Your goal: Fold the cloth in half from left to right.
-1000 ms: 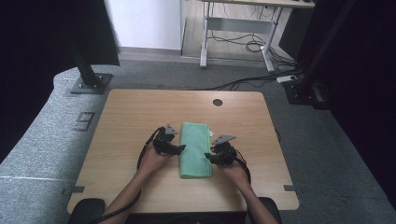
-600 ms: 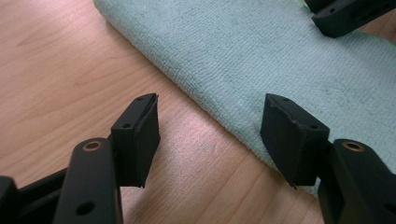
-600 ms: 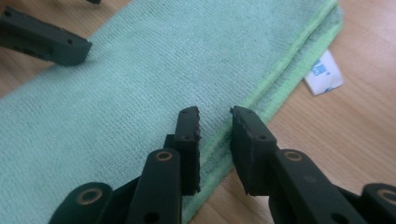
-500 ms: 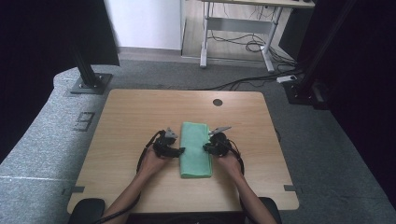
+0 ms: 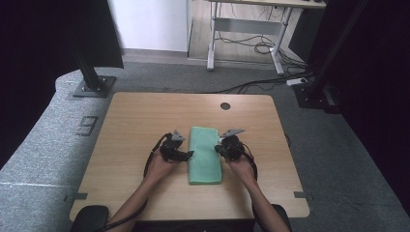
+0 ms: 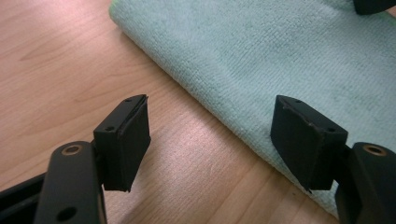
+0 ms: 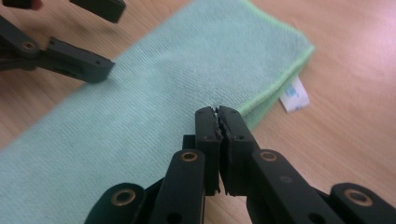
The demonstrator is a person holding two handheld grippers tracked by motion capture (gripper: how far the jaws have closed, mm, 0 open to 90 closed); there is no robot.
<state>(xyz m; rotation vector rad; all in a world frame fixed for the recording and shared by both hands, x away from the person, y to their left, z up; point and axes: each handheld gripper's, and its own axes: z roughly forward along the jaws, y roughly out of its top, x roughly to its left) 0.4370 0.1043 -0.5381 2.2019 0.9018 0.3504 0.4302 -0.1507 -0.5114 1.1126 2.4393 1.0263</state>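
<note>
A folded green towel (image 5: 205, 154) lies lengthwise at the middle of the wooden table (image 5: 135, 121). My left gripper (image 5: 186, 154) is at its left long edge and is open. In the left gripper view my left gripper (image 6: 219, 140) has one jaw over bare wood and the other over the towel (image 6: 280, 60), so the edge lies between them. My right gripper (image 5: 218, 149) is at the towel's right edge. In the right gripper view my right gripper (image 7: 217, 116) is shut just above the towel (image 7: 154, 102) near its edge, with no cloth seen between the jaws.
A white label (image 7: 295, 95) sticks out from under the towel's far corner. A round cable hole (image 5: 225, 106) sits near the table's far edge. Dark stands (image 5: 92, 82) are on the carpet beyond the table's corners.
My right gripper has moved a little left and forward, up to the towel's right edge. My left gripper has barely shifted at the left edge.
</note>
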